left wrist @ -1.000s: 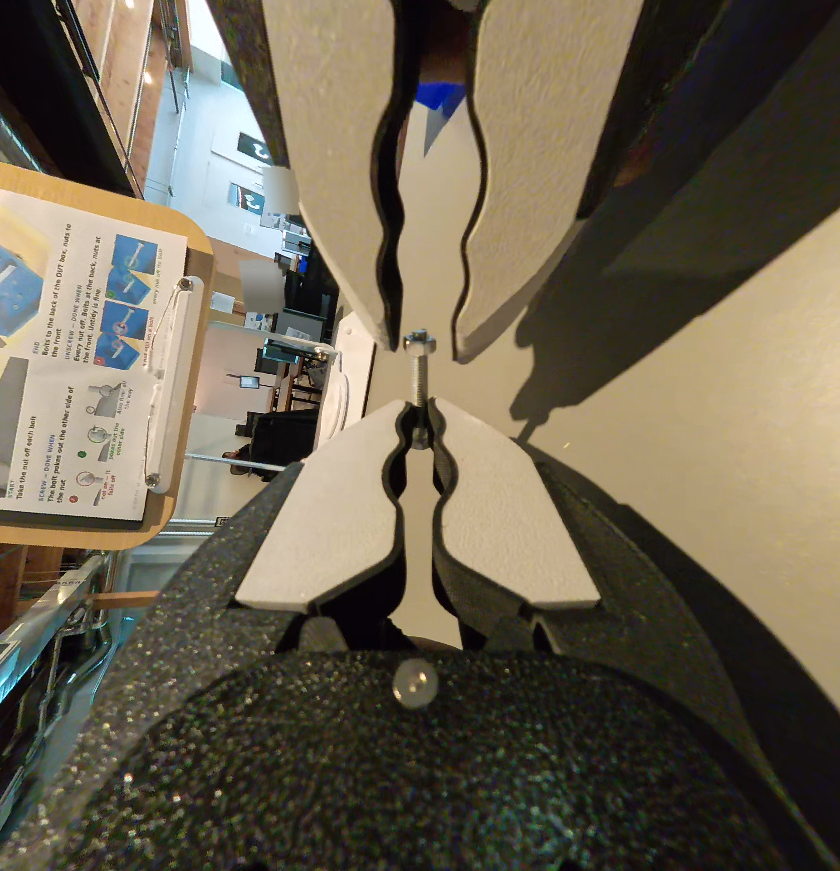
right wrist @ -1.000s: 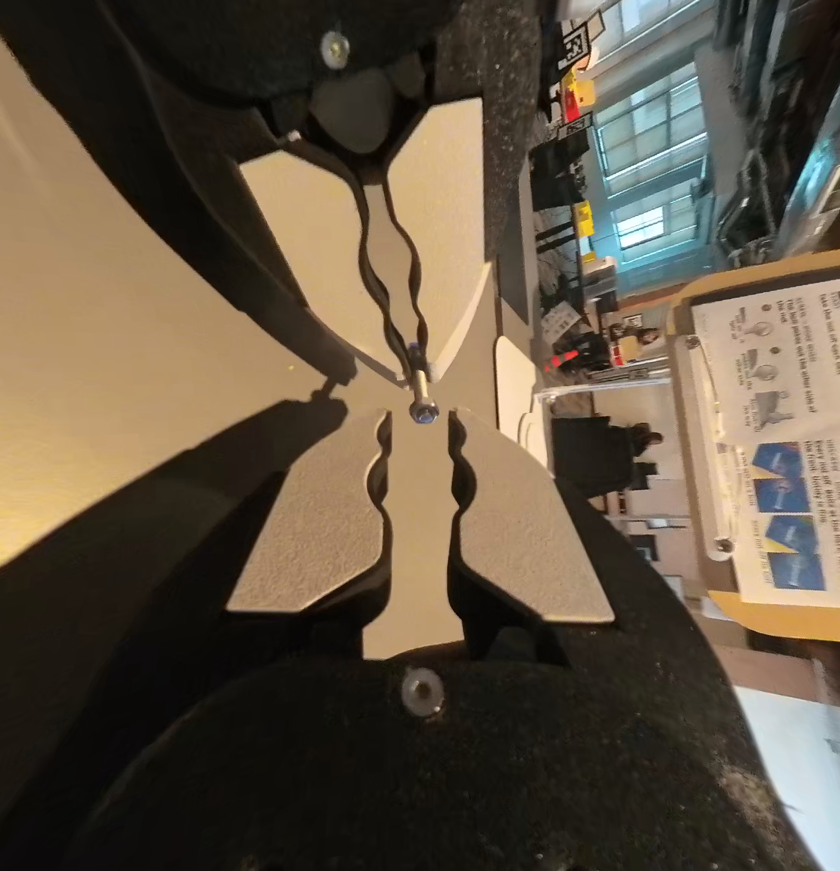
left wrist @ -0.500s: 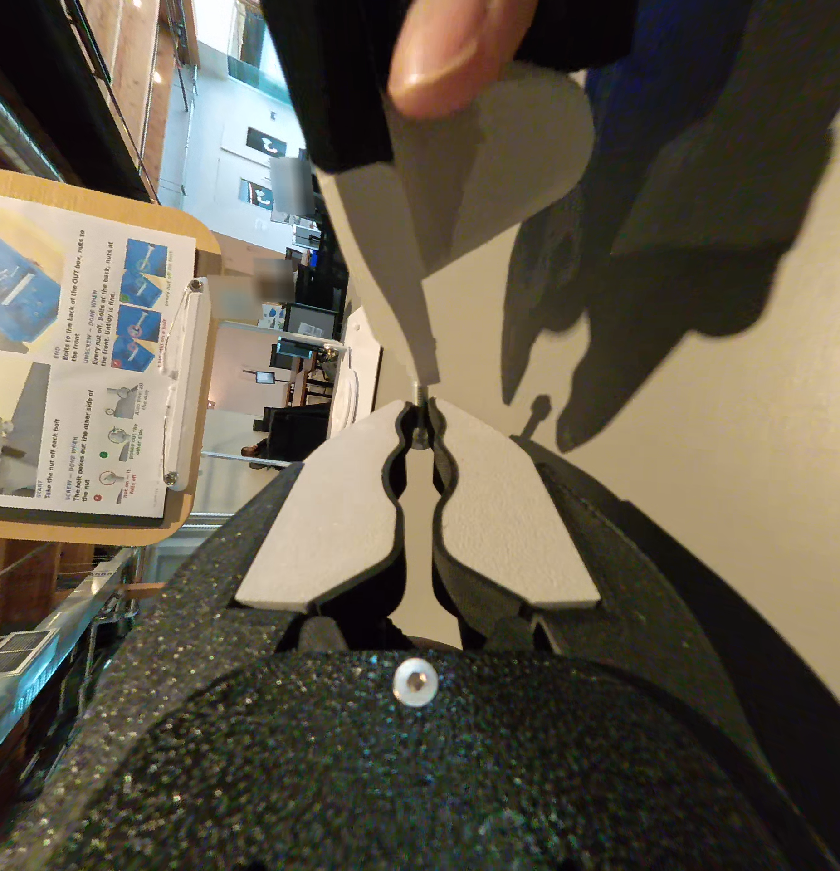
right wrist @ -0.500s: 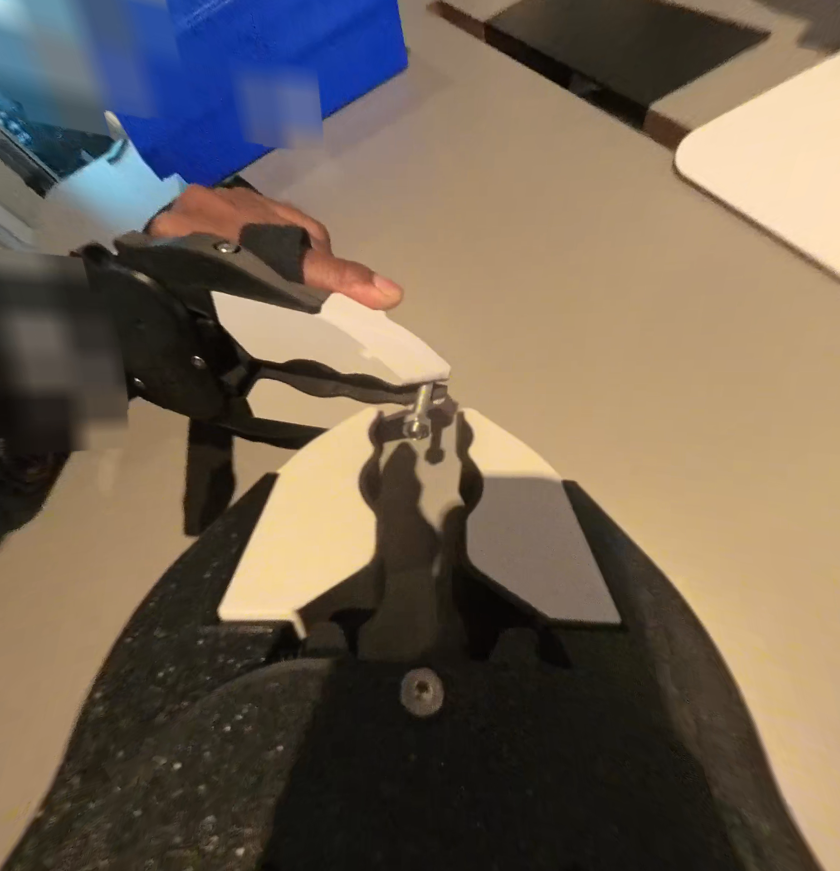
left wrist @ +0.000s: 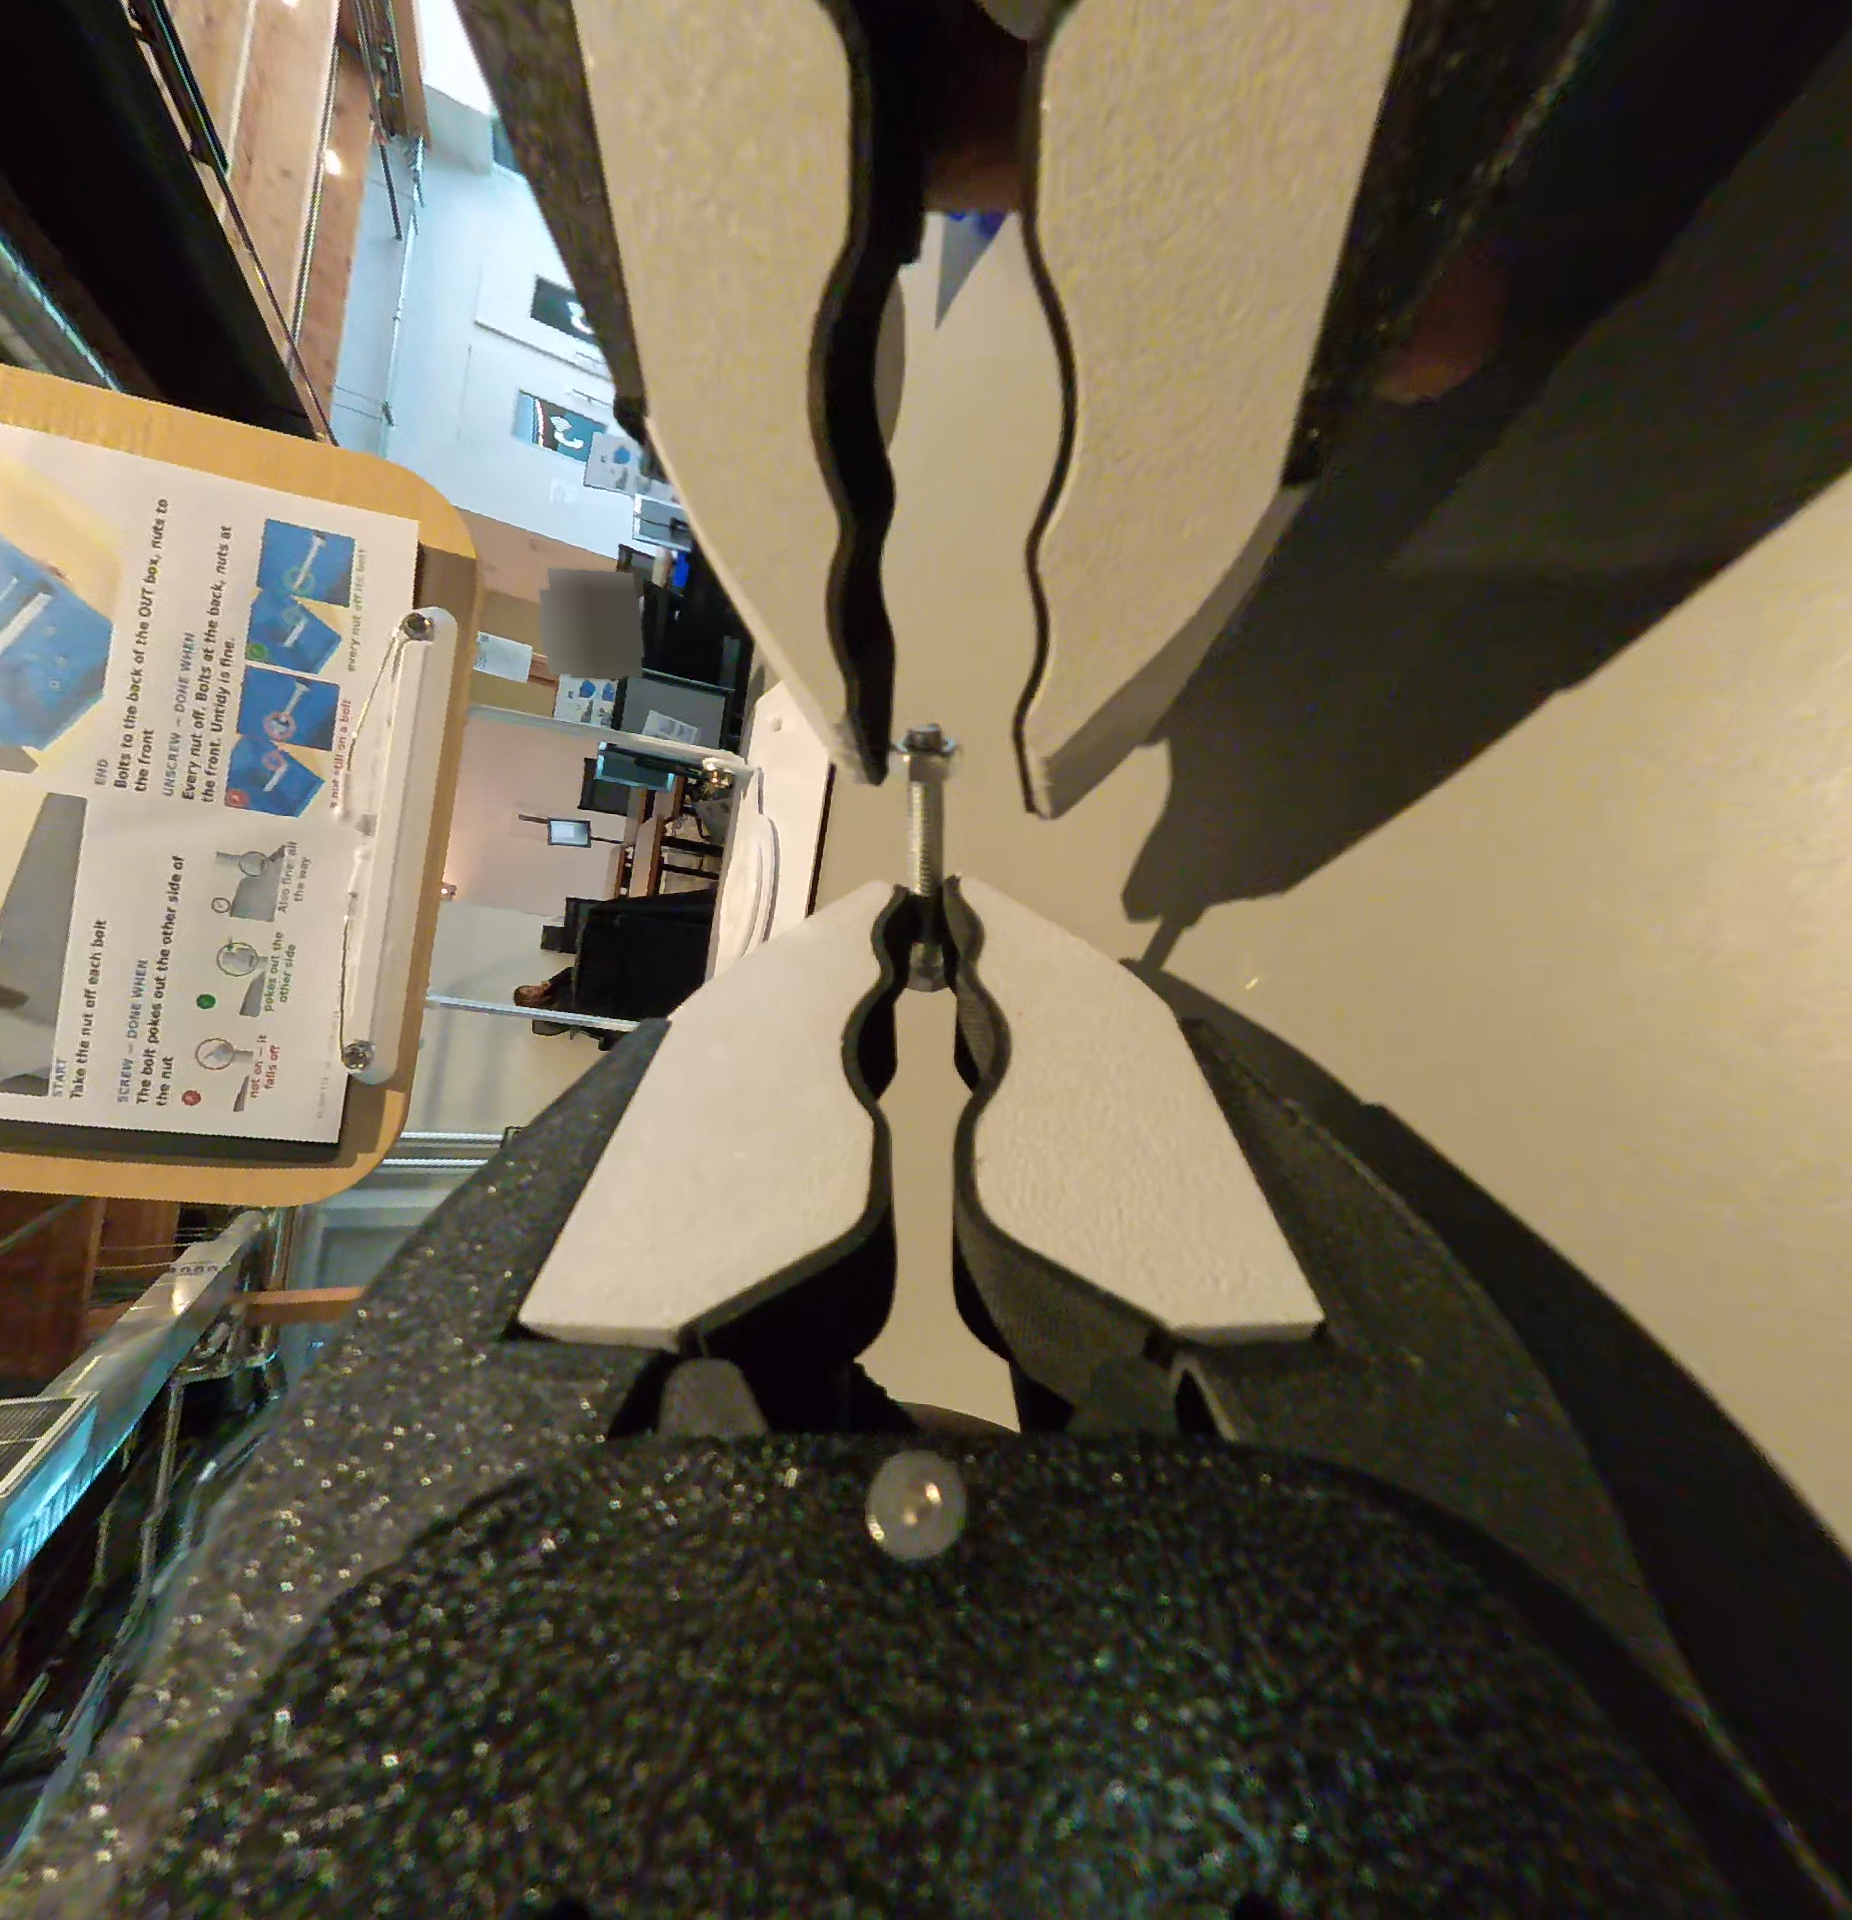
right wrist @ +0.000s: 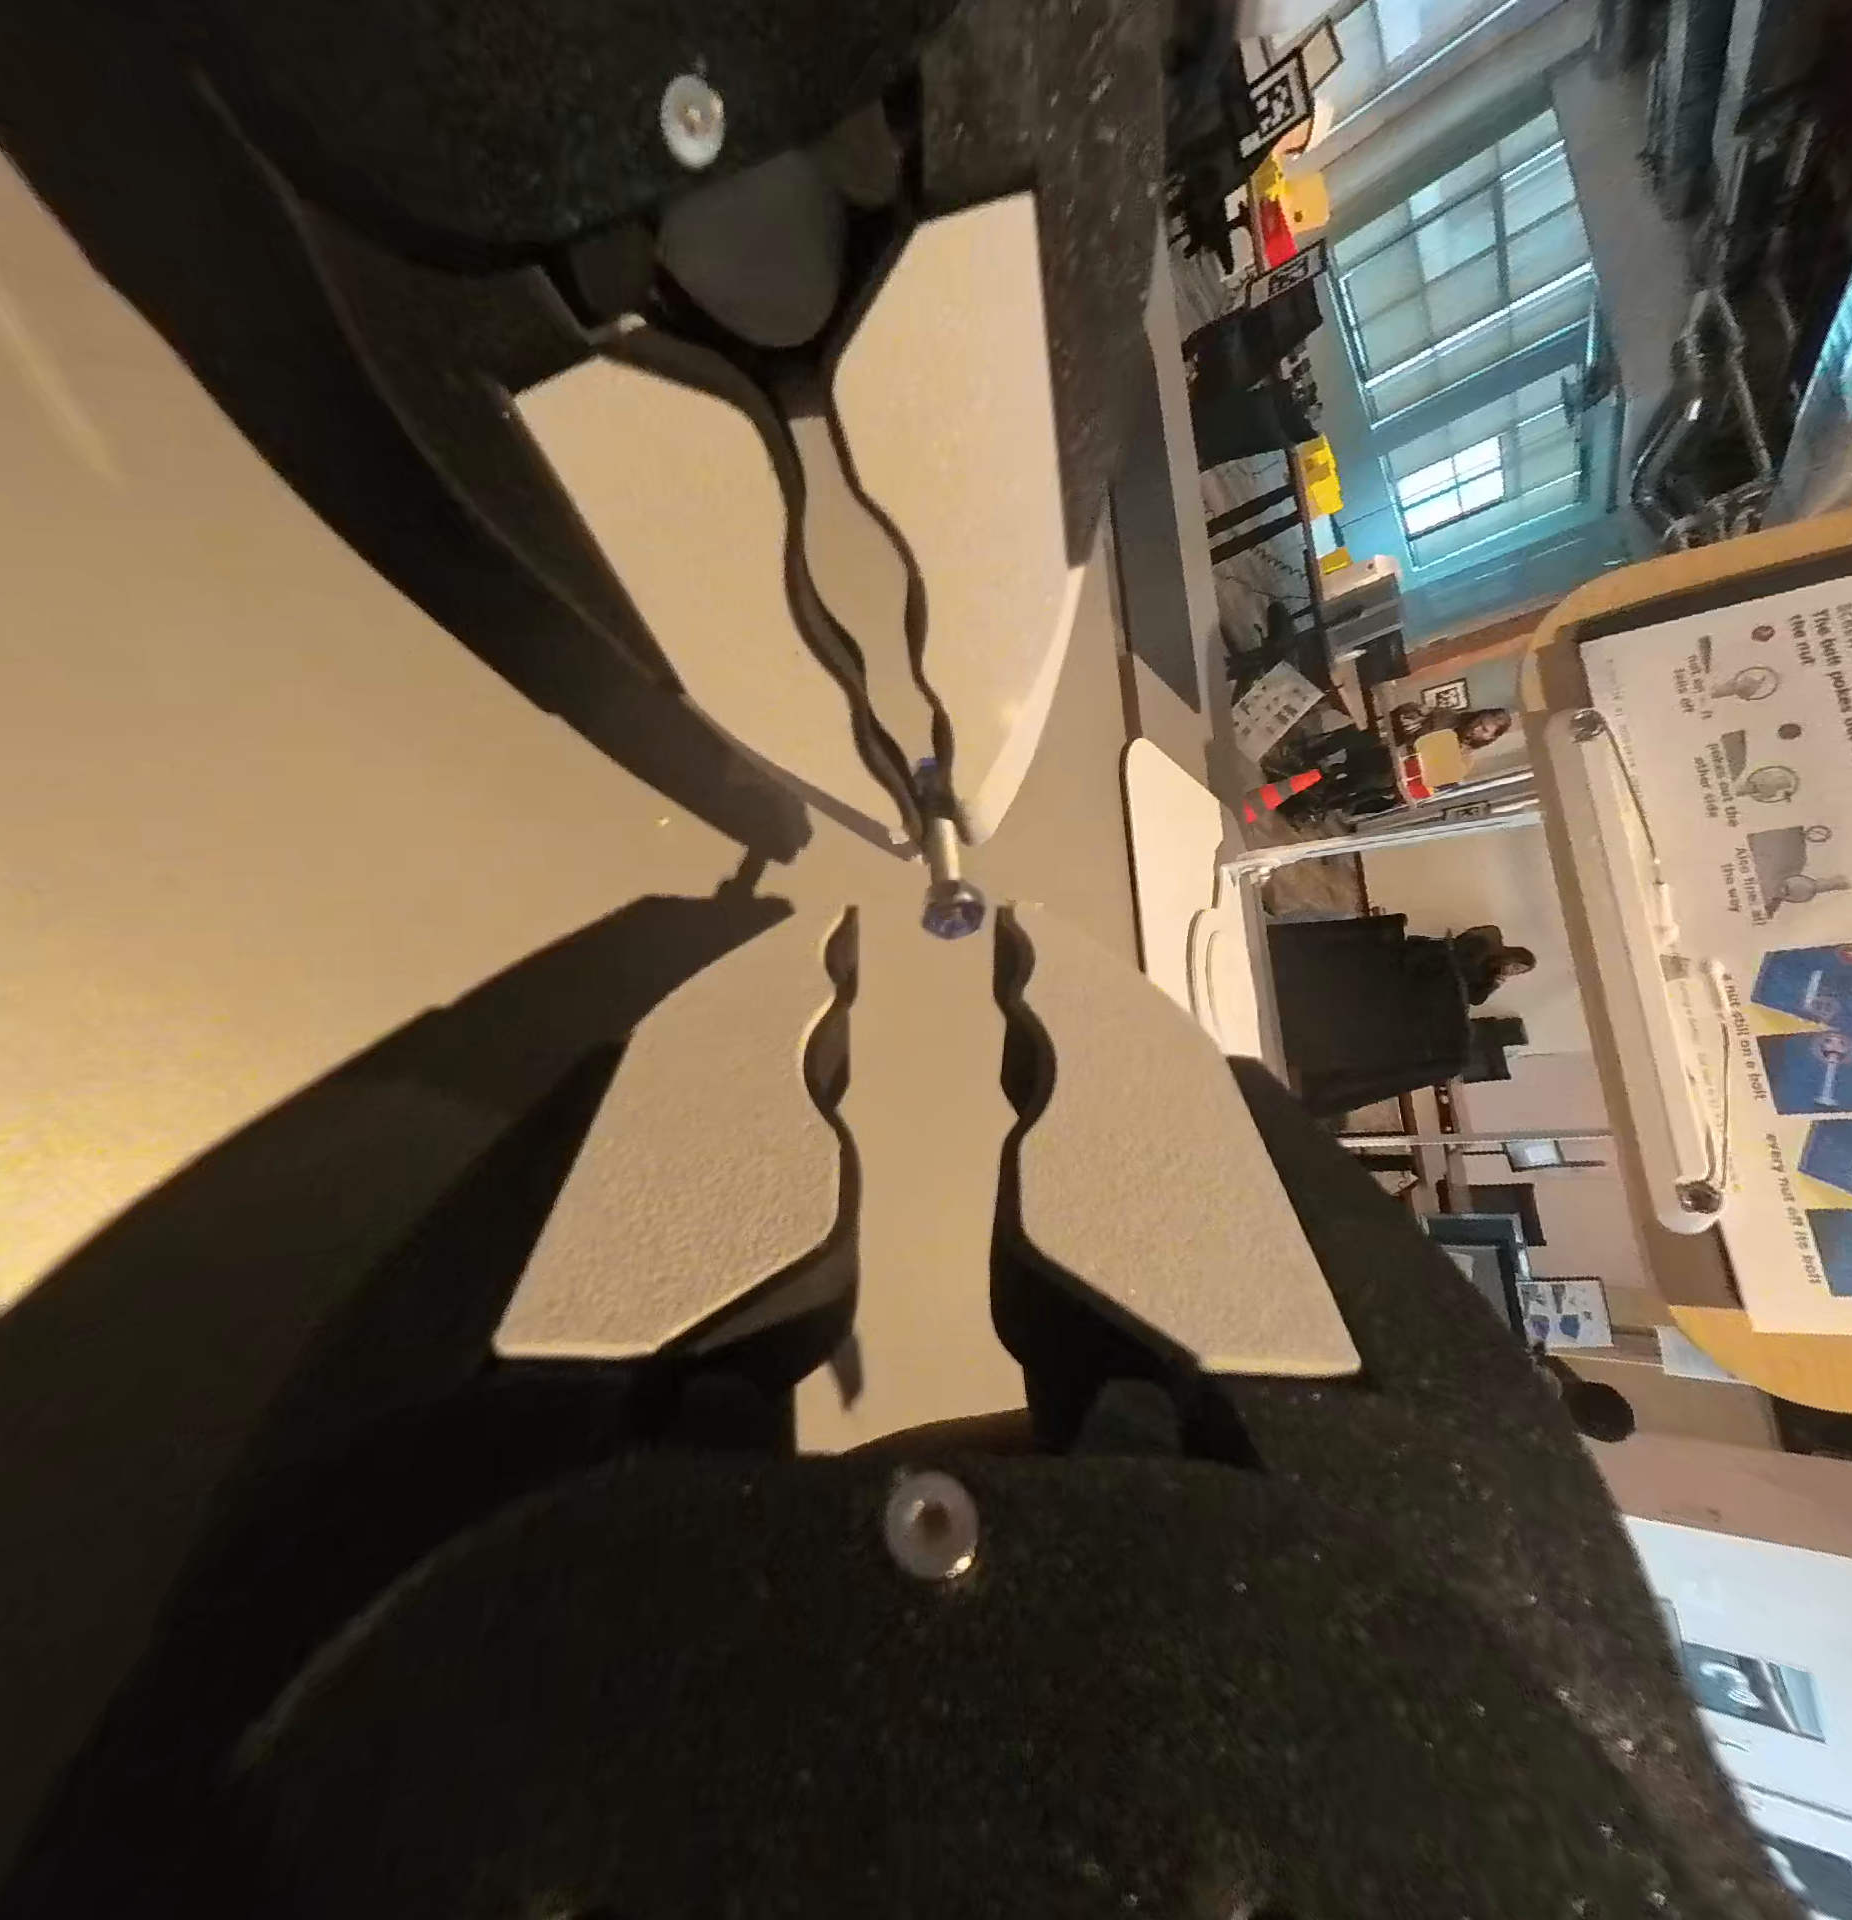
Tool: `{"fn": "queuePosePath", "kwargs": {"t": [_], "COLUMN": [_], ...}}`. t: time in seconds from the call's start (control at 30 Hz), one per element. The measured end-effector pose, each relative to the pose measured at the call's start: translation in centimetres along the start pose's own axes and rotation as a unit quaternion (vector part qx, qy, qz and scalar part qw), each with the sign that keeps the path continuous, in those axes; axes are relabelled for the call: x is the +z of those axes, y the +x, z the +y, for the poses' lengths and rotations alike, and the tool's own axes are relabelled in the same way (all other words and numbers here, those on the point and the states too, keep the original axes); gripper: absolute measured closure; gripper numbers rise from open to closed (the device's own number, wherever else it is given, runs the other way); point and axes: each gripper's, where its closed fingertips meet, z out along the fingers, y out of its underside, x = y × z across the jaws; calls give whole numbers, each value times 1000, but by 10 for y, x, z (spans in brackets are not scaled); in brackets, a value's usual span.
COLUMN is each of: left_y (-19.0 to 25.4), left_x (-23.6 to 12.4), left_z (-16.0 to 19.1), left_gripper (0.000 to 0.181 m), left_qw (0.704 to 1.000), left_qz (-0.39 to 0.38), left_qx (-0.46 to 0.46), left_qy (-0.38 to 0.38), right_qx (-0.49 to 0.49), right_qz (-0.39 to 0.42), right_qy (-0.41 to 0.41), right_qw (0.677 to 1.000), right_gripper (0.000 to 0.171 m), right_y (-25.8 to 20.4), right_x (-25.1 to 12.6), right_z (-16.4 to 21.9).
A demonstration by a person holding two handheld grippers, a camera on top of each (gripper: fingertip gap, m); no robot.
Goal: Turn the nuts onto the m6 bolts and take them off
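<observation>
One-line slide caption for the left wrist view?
Left gripper clamps a bolt; open right gripper flanks its nut.

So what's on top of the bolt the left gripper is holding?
A nut sits at the far tip of the bolt. The bolt's head is hidden between the left gripper's fingers.

Warm, fairly bright light across the smooth beige tabletop [left wrist: 1524, 1039], yellower in the right wrist view. Hard-edged dark shadows thrown on it by the black speckled gripper bodies [right wrist: 361, 1091]. Cool blue daylight from tall gridded windows [right wrist: 1462, 270] far off. Strong fisheye bending at the edges. Sharp centre in the left wrist view; softer, slightly smeared detail in the right wrist view.
</observation>
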Motion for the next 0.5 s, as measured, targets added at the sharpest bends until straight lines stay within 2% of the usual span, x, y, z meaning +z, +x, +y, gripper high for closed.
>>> {"fn": "queuePosePath", "kwargs": {"t": [0.1,0.2,0.3,0.37,0.43,0.5], "left_y": [1,1,2,-1,-3,-4], "left_x": [0,0,1,0,-1,0], "left_z": [-2,-2,1,2,3,2], "left_gripper": [175,175,175,175,175,175], "left_qw": [1000,1000,1000,1000,1000,1000], "left_qz": [1,1,0,-6,-11,-12], "left_qx": [3,8,18,17,15,9], "left_qy": [2,0,-8,-9,-9,-8], "right_qx": [19,45,170,324,485,571], "right_qz": [2,-11,-64,-111,-157,-187], "right_qy": [8,-6,-29,-31,-17,18], "right_qw": [1000,999,983,939,860,800], "right_gripper": [150,161,161,161,161,161], "right_y": [3,2,-1,-1,0,2], "right_x": [-1,1,4,4,4,4], "right_z": [-4,-3,-2,-5,-8,-10]}}
